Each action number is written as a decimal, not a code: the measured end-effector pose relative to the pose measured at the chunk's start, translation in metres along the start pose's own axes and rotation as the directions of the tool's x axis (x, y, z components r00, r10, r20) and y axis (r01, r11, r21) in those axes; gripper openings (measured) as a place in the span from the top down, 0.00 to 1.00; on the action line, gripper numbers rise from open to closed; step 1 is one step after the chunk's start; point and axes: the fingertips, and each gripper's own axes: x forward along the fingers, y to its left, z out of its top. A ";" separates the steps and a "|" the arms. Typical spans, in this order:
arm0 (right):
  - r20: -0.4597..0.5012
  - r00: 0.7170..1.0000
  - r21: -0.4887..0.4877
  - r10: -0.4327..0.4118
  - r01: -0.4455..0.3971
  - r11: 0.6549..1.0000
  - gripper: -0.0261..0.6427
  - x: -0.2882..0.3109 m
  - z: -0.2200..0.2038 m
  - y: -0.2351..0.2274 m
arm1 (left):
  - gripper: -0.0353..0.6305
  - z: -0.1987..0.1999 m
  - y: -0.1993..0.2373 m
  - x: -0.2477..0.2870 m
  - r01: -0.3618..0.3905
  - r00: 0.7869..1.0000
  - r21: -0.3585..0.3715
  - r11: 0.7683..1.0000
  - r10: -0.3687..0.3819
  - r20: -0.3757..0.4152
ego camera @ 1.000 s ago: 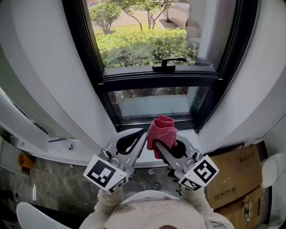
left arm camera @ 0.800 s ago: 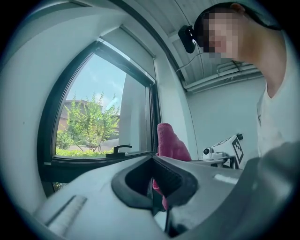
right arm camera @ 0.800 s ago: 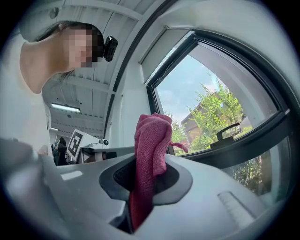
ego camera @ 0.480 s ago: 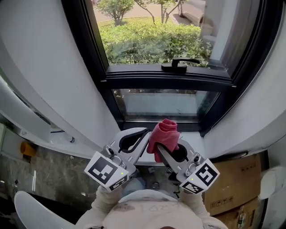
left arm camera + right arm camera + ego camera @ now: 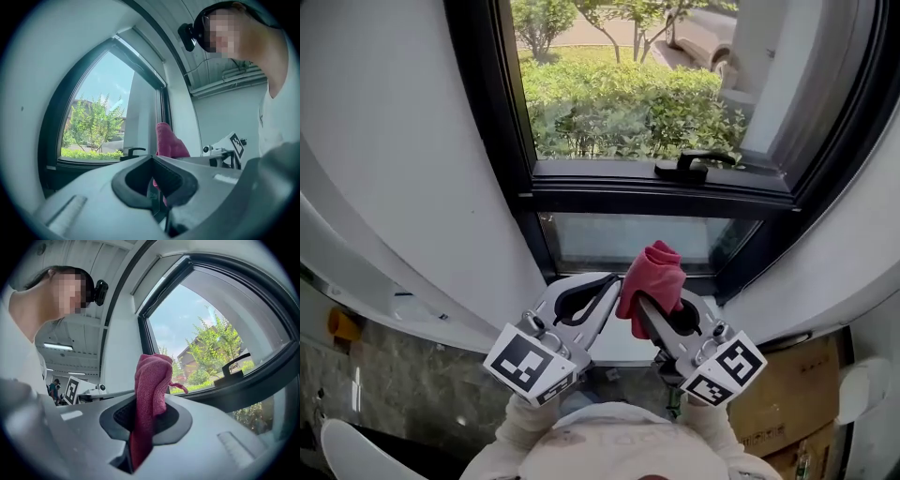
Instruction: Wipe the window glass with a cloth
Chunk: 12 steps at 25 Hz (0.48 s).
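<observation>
Shifted a little rightward in the head view since a second ago: right gripper (image 5: 652,306), left gripper (image 5: 607,284) and cloth (image 5: 652,275) together. Window handle (image 5: 694,166) now lower in that view. Grip unchanged.

Right fingers: clamped on the red cloth, folds pinched deep between the pads, loose bundle standing up past the fingertips.
Left fingers: closed together, nothing between them, tips just beside the cloth on its left.

Lower pane (image 5: 619,239) ahead of and above both sets of fingertips, not yet touched. Dark frame bar (image 5: 647,190) and upper pane (image 5: 619,103) further beyond the tips. Cloth apart from the glass in all three views.

Judged step: bringing the cloth up to the glass; wiping not started.

To do well:
- Advance the right fingertips to bring only the bundle onto the pane, never the hard tips.
- Hold the clamp firm. Good length of cloth seated between the pads, so slip judged unlikely; watch under drag anyway.
- Press the bundle flat, then sweep in overlapping passes from the pane corner nearest the fingertips.
- Steer clear of the handle beyond the tips if moving on to the upper pane.
- Keep the left fingers off the glass and out of the sweep.
</observation>
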 end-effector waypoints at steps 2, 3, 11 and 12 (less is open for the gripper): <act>0.000 1.000 -0.017 -0.013 0.013 1.000 0.85 0.015 0.004 -0.004 | 0.94 0.004 0.012 0.001 0.008 1.000 -0.006 1.000 -0.008 0.015; 0.002 1.000 -0.023 -0.020 0.020 1.000 0.85 0.023 0.007 -0.006 | 0.94 0.006 0.018 0.001 0.013 1.000 -0.008 1.000 -0.013 0.019; 0.018 0.995 -0.059 -0.095 0.096 0.994 0.85 0.067 0.020 -0.017 | 0.94 0.018 0.050 0.003 0.083 0.995 0.020 0.996 -0.084 0.056; 0.017 0.994 -0.063 -0.104 0.105 0.992 0.85 0.070 0.020 -0.018 | 0.94 0.018 0.052 0.003 0.093 0.993 0.024 0.995 -0.094 0.064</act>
